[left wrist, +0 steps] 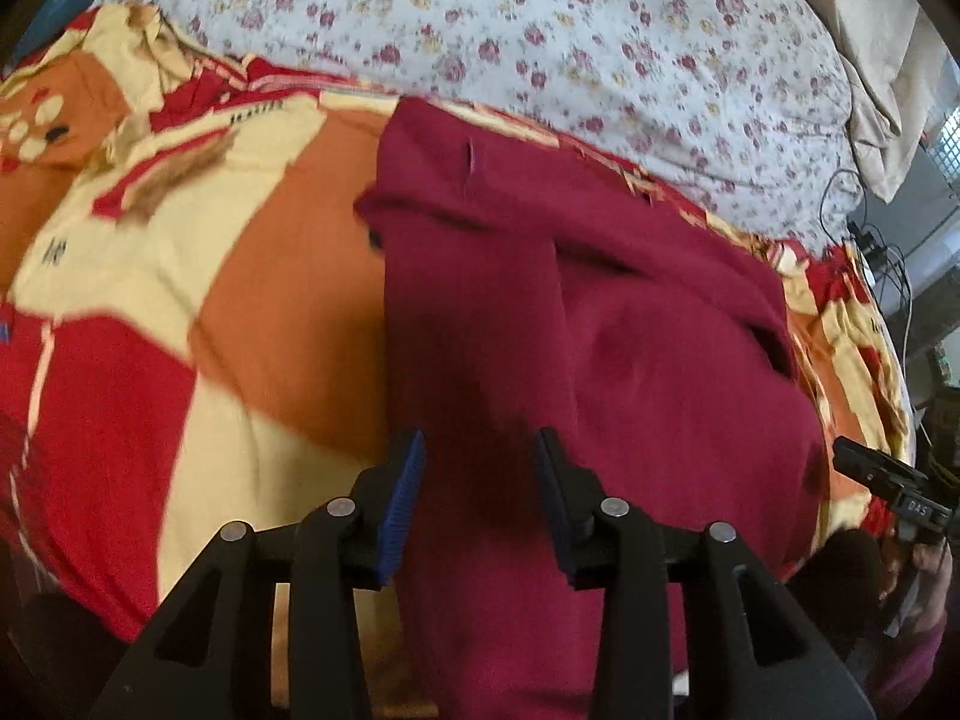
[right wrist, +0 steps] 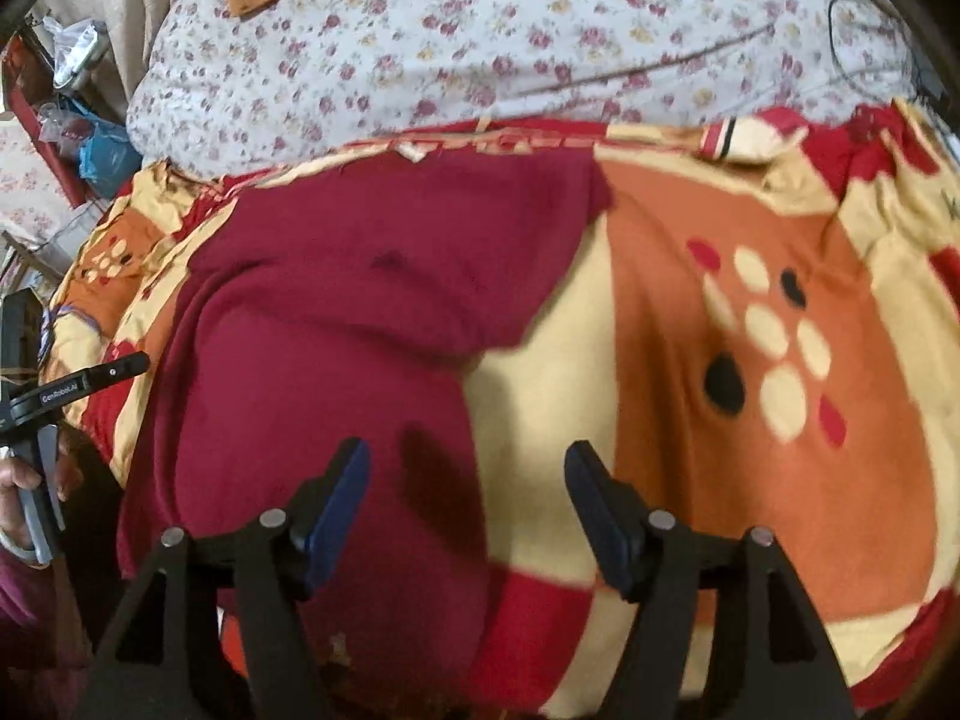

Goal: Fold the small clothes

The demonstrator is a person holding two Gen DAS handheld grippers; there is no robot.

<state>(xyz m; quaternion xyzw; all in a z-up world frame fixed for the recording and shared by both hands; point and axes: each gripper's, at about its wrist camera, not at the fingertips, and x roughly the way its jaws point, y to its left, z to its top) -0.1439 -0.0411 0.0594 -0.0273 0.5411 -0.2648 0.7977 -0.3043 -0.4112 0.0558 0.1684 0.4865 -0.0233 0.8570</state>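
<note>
Left gripper (left wrist: 479,468) spread, nothing pinched | right gripper (right wrist: 467,486) spread wider, empty | patterned blanket (left wrist: 180,300) blurred, edges cut off | maroon garment (left wrist: 600,330) lies on it beneath both my grippers, its near hem hidden.

A blanket (left wrist: 252,312) in red, orange and cream blocks covers the bed. Beyond it lies a white floral quilt (right wrist: 480,48). Dark cables (left wrist: 864,228) hang at the bed's far right edge.
</note>
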